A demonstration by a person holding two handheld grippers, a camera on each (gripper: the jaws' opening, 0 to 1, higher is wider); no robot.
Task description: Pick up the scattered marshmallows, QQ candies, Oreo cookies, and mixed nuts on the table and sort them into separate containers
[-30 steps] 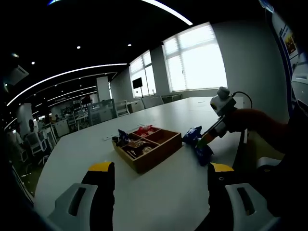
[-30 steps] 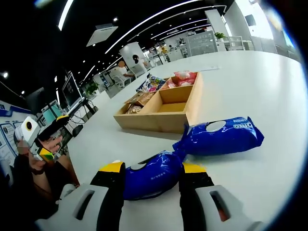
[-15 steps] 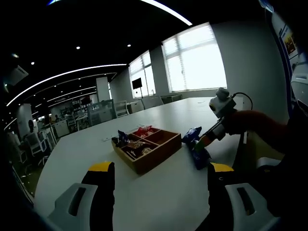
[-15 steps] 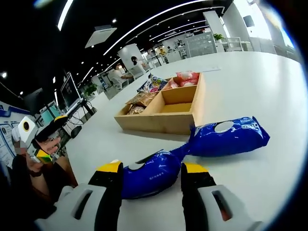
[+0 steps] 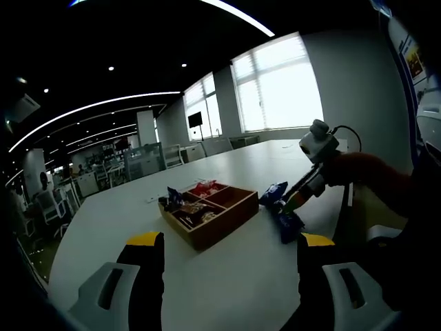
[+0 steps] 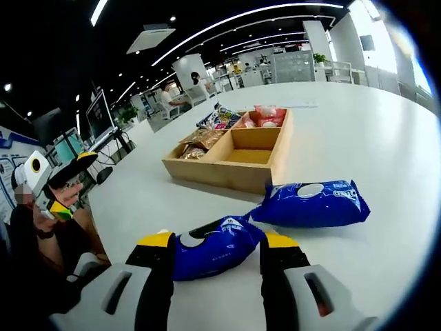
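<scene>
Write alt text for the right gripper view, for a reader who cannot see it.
The right gripper clamps one of two joined blue Oreo packets on a white table. Behind them sits a wooden tray with one compartment empty and snacks in the others.

Open white counter (image 6: 386,131) lies bare to the right of the wooden tray (image 6: 227,172) and beyond it, a wide way in. The near path is taken: two joined blue Oreo packs (image 6: 303,205) lie just before the tray's front wall, one between the right gripper (image 6: 219,247) fingers (image 6: 160,248) (leaving no gap there). The tray's near right compartment is bare; snack bags crowd the others. In the left gripper view, the counter before the left gripper (image 5: 231,245) lies bare up to the tray.
</scene>
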